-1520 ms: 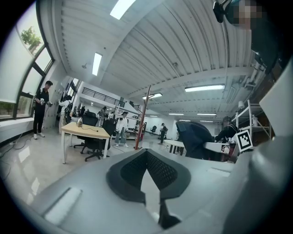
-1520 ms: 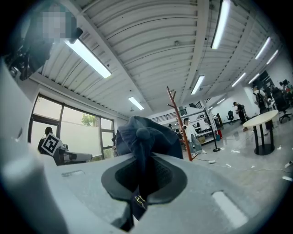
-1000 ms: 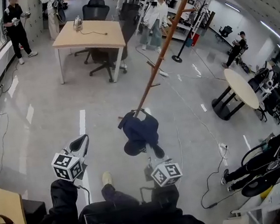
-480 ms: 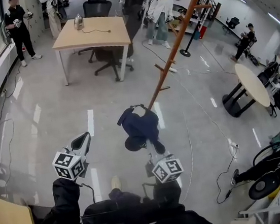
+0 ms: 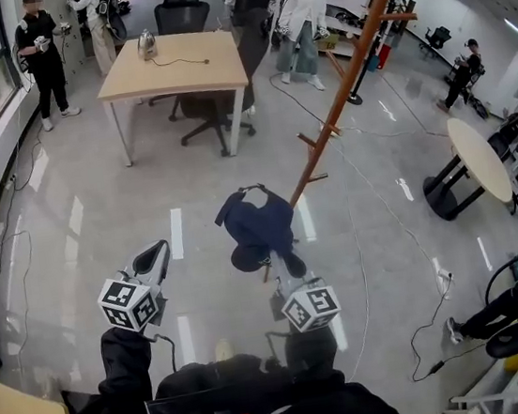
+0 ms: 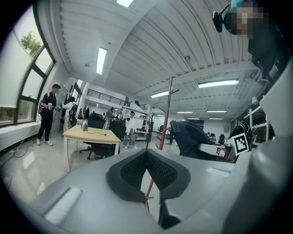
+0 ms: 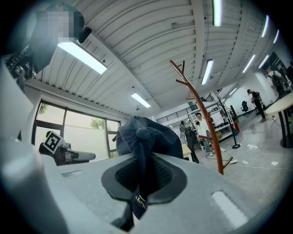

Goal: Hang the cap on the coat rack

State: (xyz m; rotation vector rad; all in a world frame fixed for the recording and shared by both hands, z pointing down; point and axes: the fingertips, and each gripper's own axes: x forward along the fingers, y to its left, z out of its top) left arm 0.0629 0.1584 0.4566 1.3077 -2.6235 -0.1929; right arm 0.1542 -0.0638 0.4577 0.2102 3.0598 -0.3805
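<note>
Well, on our left, the left gripper (image 5: 157, 252) is held out ahead of us with its jaws clenched tip to tip and nothing between them. Far ahead of it stands a wooden table (image 5: 165, 69) with a kettle (image 5: 145, 43) on top and a dark office chair (image 5: 205, 104) pushed in underneath. A person in black (image 5: 42, 52) stands off to the left of that table.

Just to the right of this gripper, and apart from it, we see the right gripper (image 5: 289, 273) at about the same reach. Its jaws are clamped on the navy cap (image 5: 258, 226), pinching a fold of the fabric, and a strap end hangs down out of the grip. The crown of the cap bulges up and forward past the fingertips.

Ahead and to the right of the right gripper rises the coat rack (image 5: 355, 67), a reddish-brown pole with short pegs. From our head the cap overlaps the foot of the pole. In the right gripper view, though, the cap (image 7: 147, 135) sits in the jaws while the rack (image 7: 202, 114) stands farther off to its right, and the two are apart.

Farther right of both grippers is a round table (image 5: 480, 155) on dark legs.
</note>
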